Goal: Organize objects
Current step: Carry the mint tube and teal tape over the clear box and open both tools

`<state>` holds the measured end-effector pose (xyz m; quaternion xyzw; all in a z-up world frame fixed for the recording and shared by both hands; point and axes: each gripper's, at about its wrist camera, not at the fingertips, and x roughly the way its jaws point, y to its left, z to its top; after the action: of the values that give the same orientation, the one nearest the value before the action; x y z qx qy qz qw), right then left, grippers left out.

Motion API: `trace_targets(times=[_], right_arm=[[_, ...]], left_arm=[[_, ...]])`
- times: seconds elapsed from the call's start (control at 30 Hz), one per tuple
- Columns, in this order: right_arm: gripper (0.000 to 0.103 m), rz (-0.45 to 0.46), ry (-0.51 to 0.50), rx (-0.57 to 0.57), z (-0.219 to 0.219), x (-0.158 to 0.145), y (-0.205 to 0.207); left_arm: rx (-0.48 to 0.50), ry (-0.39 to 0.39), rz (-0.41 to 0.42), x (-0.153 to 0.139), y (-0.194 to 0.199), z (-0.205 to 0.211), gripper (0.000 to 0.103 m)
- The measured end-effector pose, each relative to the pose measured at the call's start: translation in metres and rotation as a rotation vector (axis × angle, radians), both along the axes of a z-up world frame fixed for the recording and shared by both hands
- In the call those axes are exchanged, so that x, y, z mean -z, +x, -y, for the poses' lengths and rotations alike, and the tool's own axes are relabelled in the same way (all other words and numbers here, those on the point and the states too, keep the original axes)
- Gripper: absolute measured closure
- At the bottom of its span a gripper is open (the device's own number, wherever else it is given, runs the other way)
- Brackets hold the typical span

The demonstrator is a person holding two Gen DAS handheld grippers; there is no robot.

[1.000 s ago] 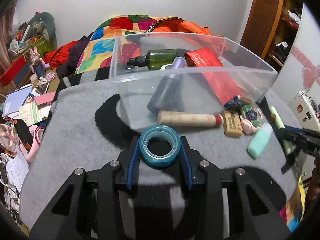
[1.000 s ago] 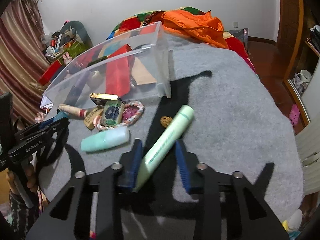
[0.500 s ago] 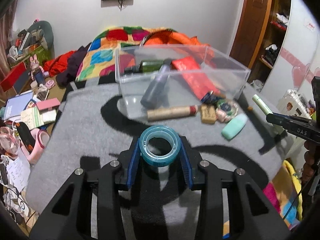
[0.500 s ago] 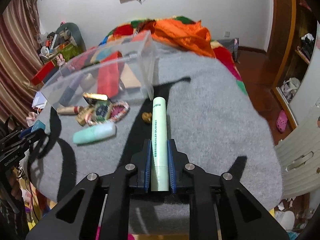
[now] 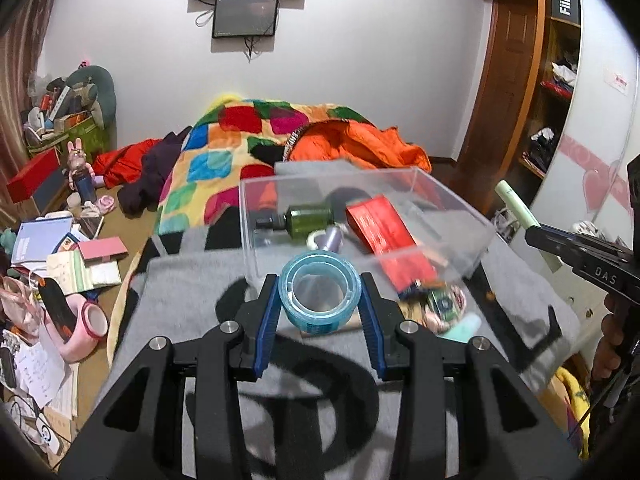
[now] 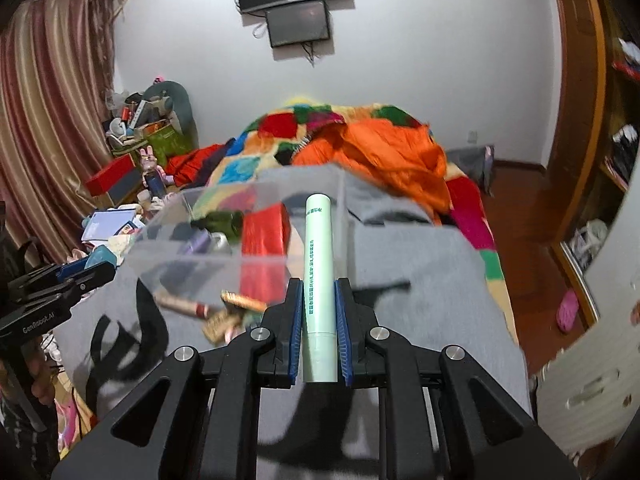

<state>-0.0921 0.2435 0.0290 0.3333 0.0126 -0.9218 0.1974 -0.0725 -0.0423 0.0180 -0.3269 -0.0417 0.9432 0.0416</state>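
Note:
My left gripper (image 5: 320, 288) is shut on a blue roll of tape (image 5: 319, 292), held above the grey cloth just in front of the clear plastic bin (image 5: 476, 220). My right gripper (image 6: 318, 292) is shut on a pale green tube (image 6: 318, 264) that points forward toward the clear bin (image 6: 224, 258). In the left wrist view the right gripper (image 5: 538, 236) shows at the right edge with the green tube (image 5: 516, 204) sticking out. The bin holds a green bottle (image 5: 308, 218), a red packet (image 5: 380, 228) and a grey-purple bottle (image 5: 334, 238).
Small items lie on the grey cloth (image 5: 192, 296) beside the bin: a tan tube (image 6: 182, 305), a mint-green bottle (image 5: 464, 326), a round trinket (image 5: 442, 304). A patchwork blanket (image 5: 240, 140) and orange jacket (image 6: 384, 156) lie behind. The floor at left is cluttered with books (image 5: 40, 236).
Both grippers have risen above the cloth with their loads. The right gripper closed on the green tube, which now points straight ahead. The bin looks lower and farther in both views.

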Motion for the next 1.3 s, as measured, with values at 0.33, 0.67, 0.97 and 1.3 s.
trace_targets(times=[0.33, 0.67, 0.97, 1.3], right_arm=[[0.089, -0.037, -0.035, -0.051, 0.027, -0.017, -0.046], [0.089, 0.006, 0.003, -0.102, 0.064, 0.002, -0.077], [0.089, 0.077, 0.063, -0.151, 0.091, 0.033, -0.093], [0.089, 0.157, 0.066, -0.214, 0.105, 0.052, -0.098]], left_arm=[[-0.019, 0.012, -0.002, -0.009, -0.039, 0.006, 0.065], [-0.032, 0.039, 0.098, 0.014, -0.081, 0.011, 0.065], [-0.006, -0.004, 0.141, 0.032, -0.095, -0.003, 0.065], [0.004, 0.005, 0.158, 0.038, -0.097, -0.004, 0.064]])
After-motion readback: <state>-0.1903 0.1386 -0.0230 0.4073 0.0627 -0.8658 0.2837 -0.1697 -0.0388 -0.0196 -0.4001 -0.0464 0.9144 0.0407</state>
